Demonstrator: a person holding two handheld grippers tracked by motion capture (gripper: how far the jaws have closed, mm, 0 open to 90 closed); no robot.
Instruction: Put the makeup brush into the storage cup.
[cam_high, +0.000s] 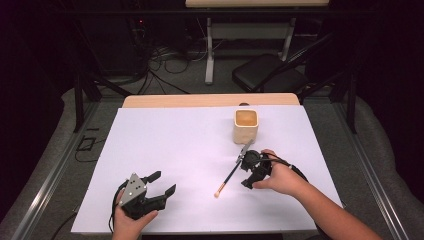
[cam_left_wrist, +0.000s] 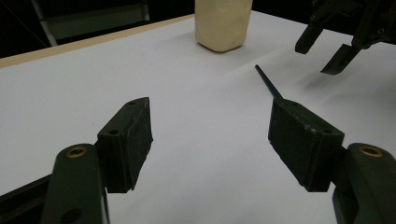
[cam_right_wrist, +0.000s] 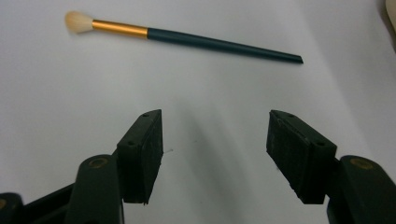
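The brush (cam_high: 230, 174) lies flat on the white sheet (cam_high: 170, 150), a bit right of the middle. Its soft pale tip points near and left. Its thin dark tail points far and right, toward the cream cup (cam_high: 246, 125). The cup stands apart from it, farther back on the table.

My right gripper (cam_high: 253, 170) is the close one. It sits just right of the brush handle, and from its own camera the brush (cam_right_wrist: 182, 38) lies sideways just beyond my two black pads (cam_right_wrist: 148, 149). So the pads stand across the handle, which I think is good for a pinch. The jaws are wide apart with nothing between them. The hand leans over from the right, tipped down at the sheet.

My left gripper (cam_high: 159, 183) rests near the front left, well away from the brush. Its jaws are spread wide too and hold nothing.
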